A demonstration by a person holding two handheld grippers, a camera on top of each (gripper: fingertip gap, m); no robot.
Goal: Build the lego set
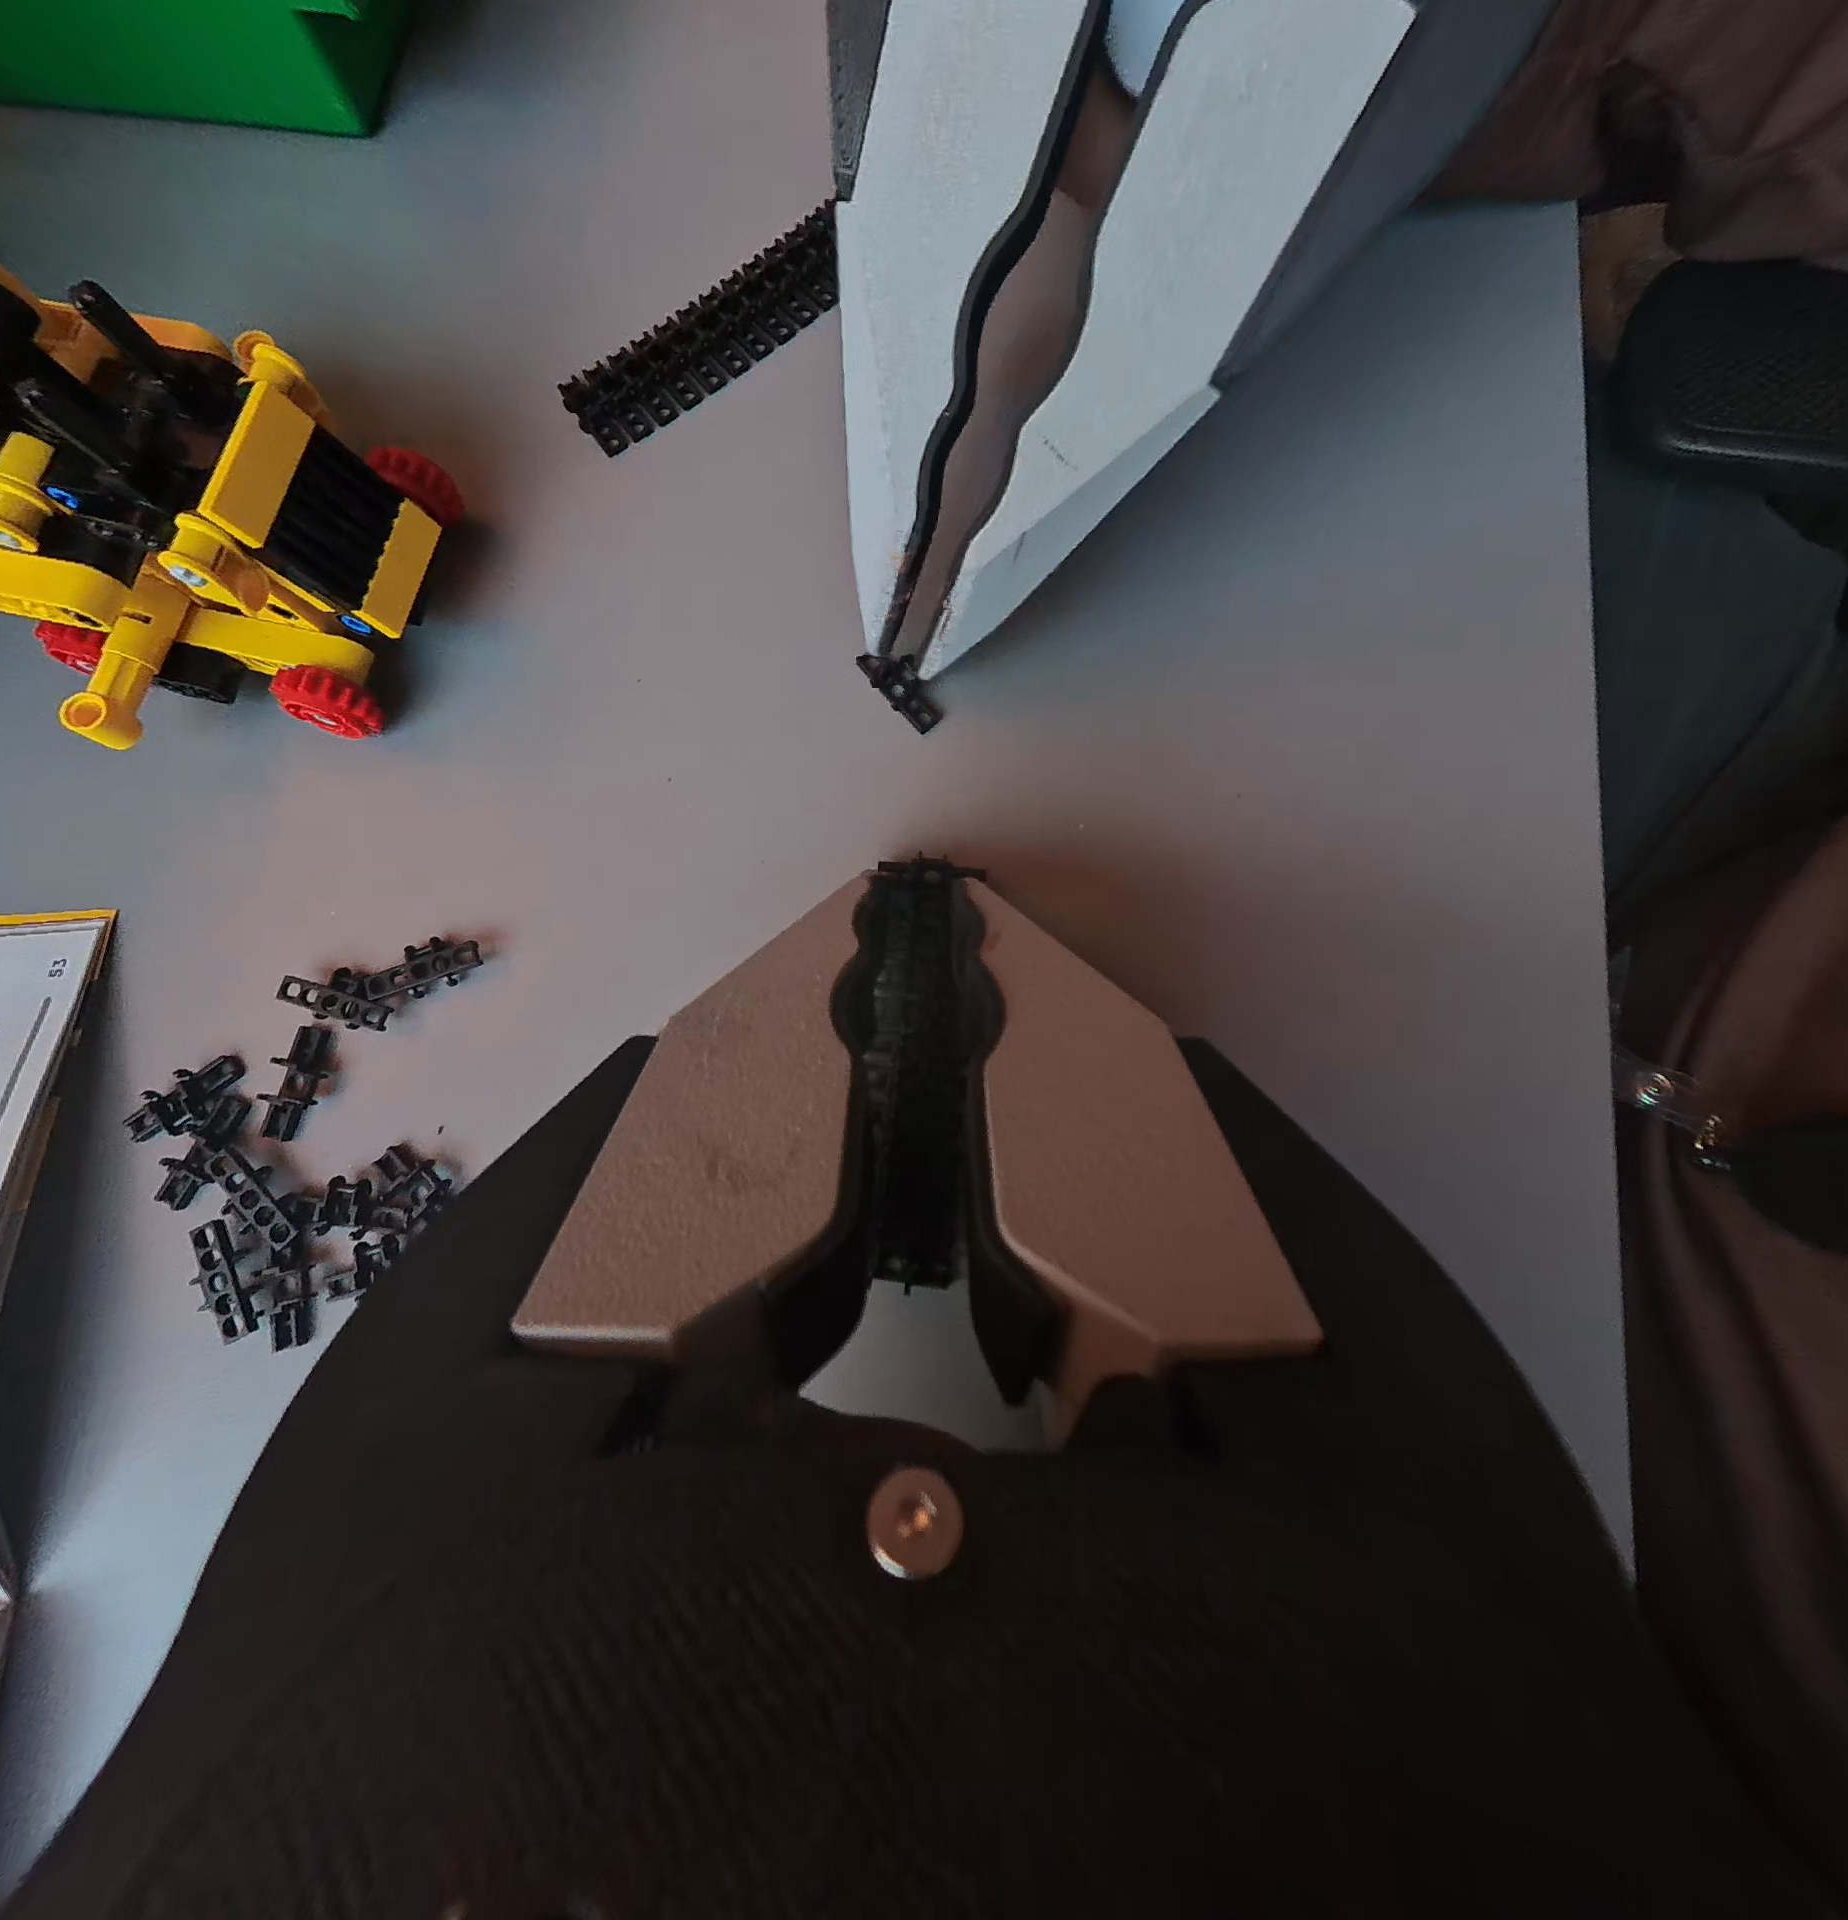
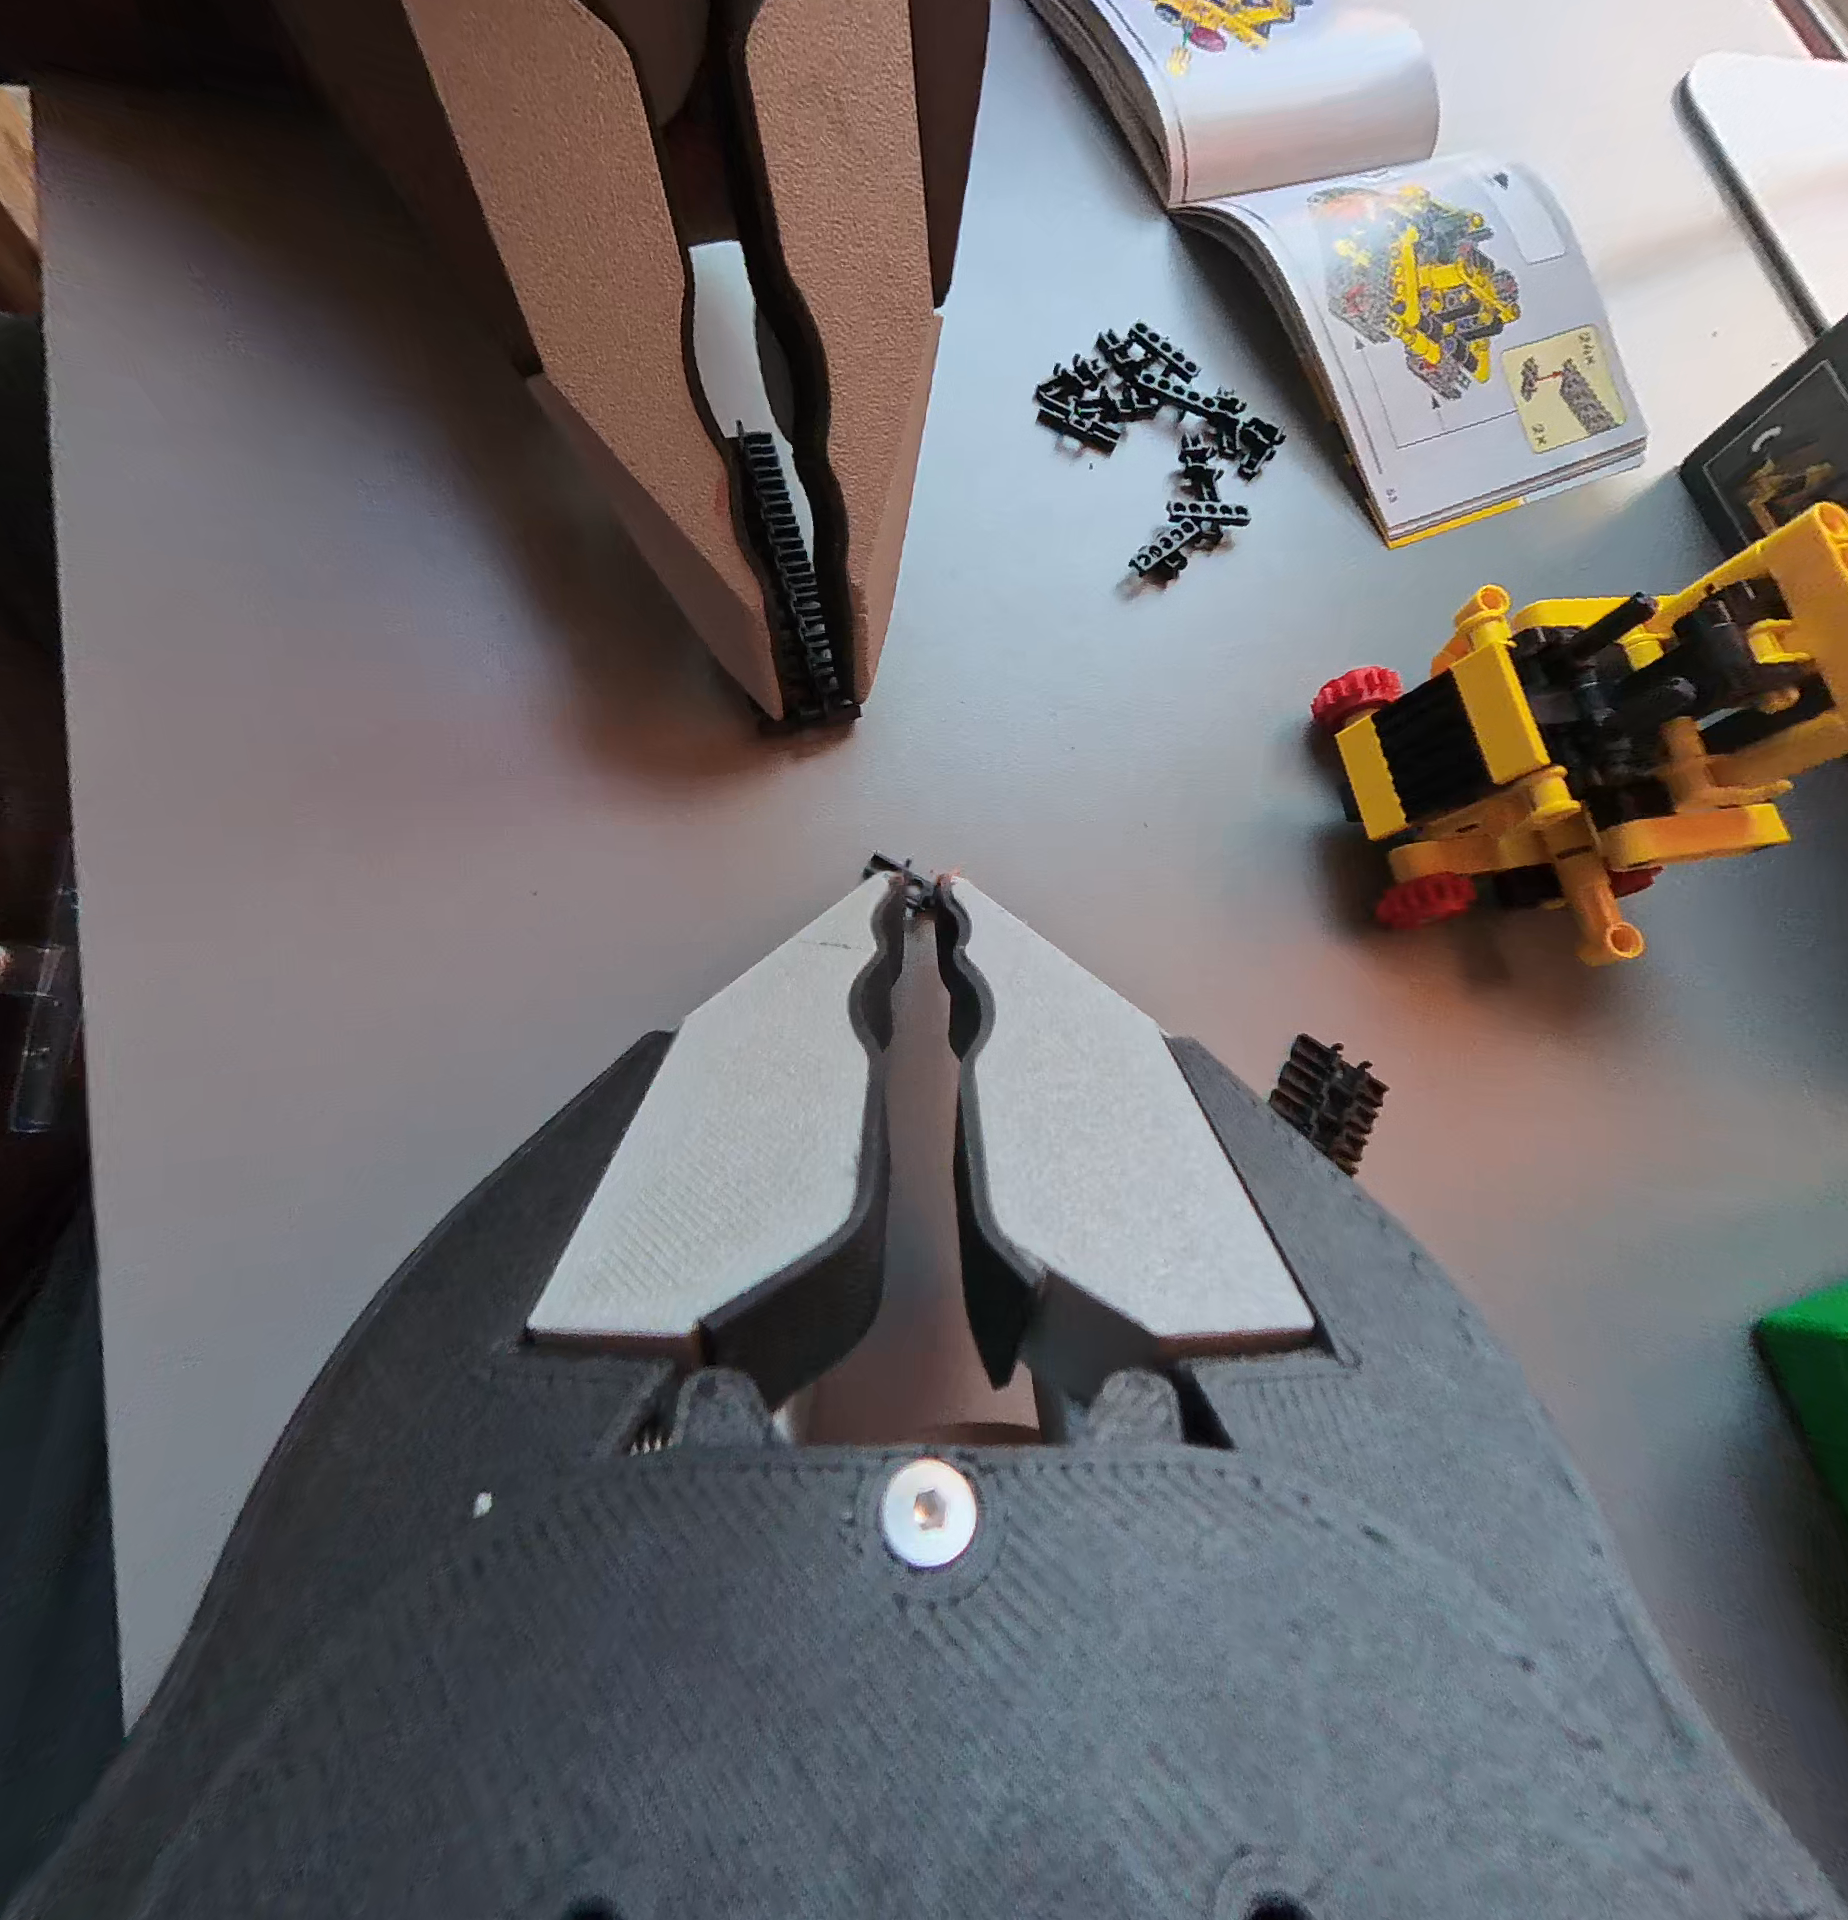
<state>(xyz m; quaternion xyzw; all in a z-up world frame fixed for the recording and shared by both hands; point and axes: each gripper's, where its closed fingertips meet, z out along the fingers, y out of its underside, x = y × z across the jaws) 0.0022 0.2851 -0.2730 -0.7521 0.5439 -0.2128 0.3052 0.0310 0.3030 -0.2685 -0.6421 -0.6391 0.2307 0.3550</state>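
My left gripper (image 1: 922, 883), with tan fingers, is shut on a black track strip (image 1: 912, 1081) of joined links that runs back between the fingers; it also shows in the right wrist view (image 2: 806, 582). My right gripper (image 2: 920, 883), with pale grey fingers, is shut on a single black track link (image 2: 912, 875) at its tips; that link also shows in the left wrist view (image 1: 904, 691). The two grippers face each other a short way apart above the grey table (image 1: 1263, 779). A pile of loose black links (image 1: 276, 1164) lies left of my left gripper.
A yellow and black lego vehicle (image 1: 172, 520) with red wheels stands on the table. A finished track strip (image 1: 712, 332) lies behind the right gripper. An open instruction booklet (image 2: 1419, 312) and a green box (image 1: 172, 62) sit at the edges. The table edge (image 1: 1595, 831) is close by. One gripper's finger ends stand about 4 cm off the other's.
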